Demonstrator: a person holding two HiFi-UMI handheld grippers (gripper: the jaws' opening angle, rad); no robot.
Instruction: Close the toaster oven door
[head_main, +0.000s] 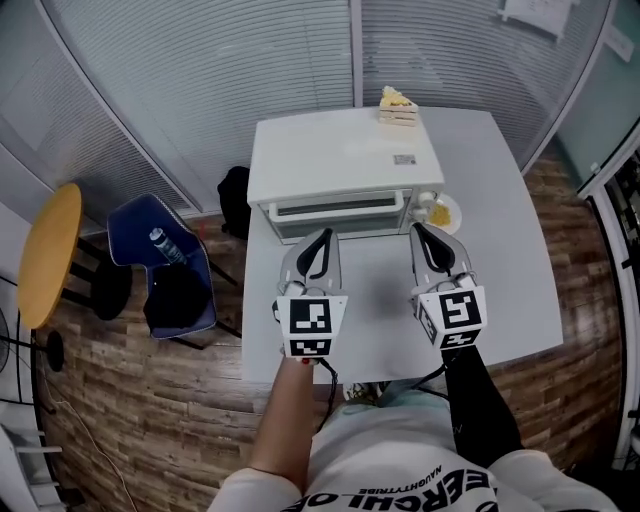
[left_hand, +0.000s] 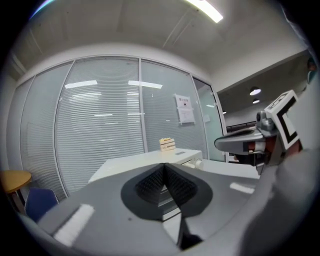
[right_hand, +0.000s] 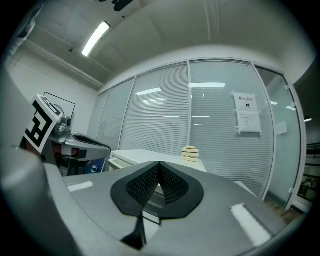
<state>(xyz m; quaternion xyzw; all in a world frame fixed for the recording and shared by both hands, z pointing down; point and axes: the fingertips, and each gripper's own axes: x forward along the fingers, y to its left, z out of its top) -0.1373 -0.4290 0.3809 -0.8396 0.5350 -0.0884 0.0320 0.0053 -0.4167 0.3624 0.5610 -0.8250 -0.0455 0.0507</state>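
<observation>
A white toaster oven (head_main: 345, 160) stands at the back of the pale table (head_main: 500, 290). Its glass door (head_main: 335, 209) lies flat against the front and looks closed. My left gripper (head_main: 318, 240) hovers over the table just before the door's left half, jaws shut and empty. My right gripper (head_main: 425, 232) hangs near the oven's right front corner, also shut on nothing. In the left gripper view the shut gripper (left_hand: 164, 165) points at the oven (left_hand: 125, 167). The right gripper (right_hand: 159, 164) in its own view faces the oven (right_hand: 137, 156) too.
A stacked sandwich (head_main: 397, 106) sits on the oven's top. A small plate of yellow food (head_main: 440, 213) lies right of the oven. Left of the table stand a blue chair (head_main: 160, 265) with a bottle and a round yellow stool (head_main: 50, 250). Glass walls with blinds close off the back.
</observation>
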